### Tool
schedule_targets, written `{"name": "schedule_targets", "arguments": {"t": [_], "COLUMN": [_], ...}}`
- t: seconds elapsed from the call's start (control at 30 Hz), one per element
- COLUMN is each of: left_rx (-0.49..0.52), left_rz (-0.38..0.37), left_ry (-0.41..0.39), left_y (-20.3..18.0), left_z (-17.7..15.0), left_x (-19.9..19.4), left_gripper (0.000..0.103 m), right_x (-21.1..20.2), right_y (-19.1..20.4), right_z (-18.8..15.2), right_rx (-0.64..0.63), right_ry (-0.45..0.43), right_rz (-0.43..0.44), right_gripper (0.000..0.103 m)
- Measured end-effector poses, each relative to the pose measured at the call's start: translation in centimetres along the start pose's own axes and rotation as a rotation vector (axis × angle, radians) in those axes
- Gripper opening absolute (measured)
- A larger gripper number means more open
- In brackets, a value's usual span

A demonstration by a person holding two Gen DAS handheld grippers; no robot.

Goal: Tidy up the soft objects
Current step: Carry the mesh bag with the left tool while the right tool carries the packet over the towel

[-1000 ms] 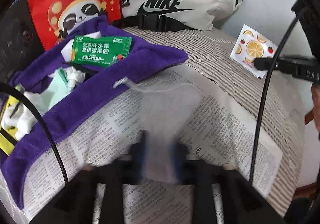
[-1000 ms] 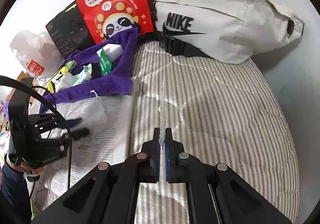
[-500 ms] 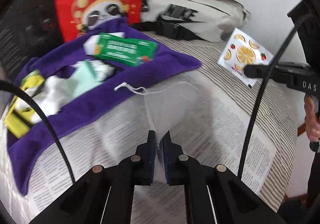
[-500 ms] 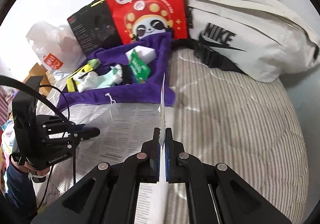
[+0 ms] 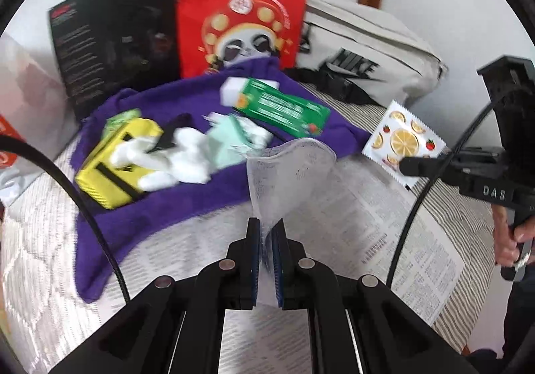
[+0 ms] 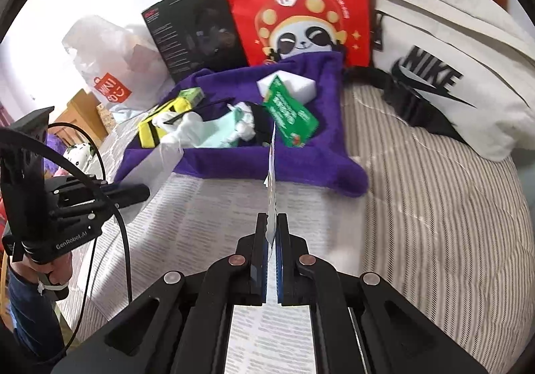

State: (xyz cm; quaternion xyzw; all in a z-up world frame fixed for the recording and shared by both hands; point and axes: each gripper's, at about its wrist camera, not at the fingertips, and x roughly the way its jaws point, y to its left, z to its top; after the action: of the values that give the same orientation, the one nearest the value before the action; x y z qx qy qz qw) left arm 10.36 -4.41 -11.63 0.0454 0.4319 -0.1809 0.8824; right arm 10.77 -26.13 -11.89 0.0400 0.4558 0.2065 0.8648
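Pinching a white mesh pouch (image 5: 287, 170) by its lower end, the left claw (image 5: 265, 237) holds it lifted above the printed newspaper sheet (image 5: 384, 240) spread on the striped bed (image 6: 434, 207); the pouch's open mouth curls up toward the purple towel (image 5: 140, 207). From the right wrist view this claw (image 6: 133, 193) shows at the left edge, with the pouch (image 6: 167, 156) blurred at its tip.

The right claw (image 6: 271, 233) is pressed together on a white sachet printed with orange slices (image 5: 404, 140), seen edge-on (image 6: 272, 173) between its fingers and held upright in the air, just in front of the towel's near edge (image 6: 267, 170). In the left wrist view that claw (image 5: 409, 166) grips the sachet's lower corner.

Gathered in the towel's hollow are a green packet (image 5: 284, 110), a white block (image 6: 287, 85), a yellow box (image 5: 117, 160), a small green box (image 6: 192, 95), and white and mint soft pieces (image 5: 200, 150). Behind the towel stand a red panda bag (image 6: 294, 3) and a black box (image 5: 113, 36); a beige Nike bag (image 6: 451, 66) lies at the right, and a clear plastic bag (image 6: 110, 56) at the left.
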Motion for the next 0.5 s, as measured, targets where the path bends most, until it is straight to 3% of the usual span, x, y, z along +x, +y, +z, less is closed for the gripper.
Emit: {"name": "schedule_targets", "arguments": {"t": [0.23,0.5], "left_rx": [-0.071,-0.082], "left_rz": [0.011,0.044], "left_ry": [-0.035,-0.056], "left_y": [2.7,5.0], "left_z": [1.0,2.6], "left_x": [-1.2,-1.6], "left_gripper": [0.008,0.008], "right_x": [0.2,0.9], "right_y": [1.8,3.1], "right_z": [2.0,5.3], "right_rx": [-0.032,-0.071], "right_ry": [-0.025,-0.051], "right_rz": [0.020,0.032], "right_gripper": [0.004,0.004]}}
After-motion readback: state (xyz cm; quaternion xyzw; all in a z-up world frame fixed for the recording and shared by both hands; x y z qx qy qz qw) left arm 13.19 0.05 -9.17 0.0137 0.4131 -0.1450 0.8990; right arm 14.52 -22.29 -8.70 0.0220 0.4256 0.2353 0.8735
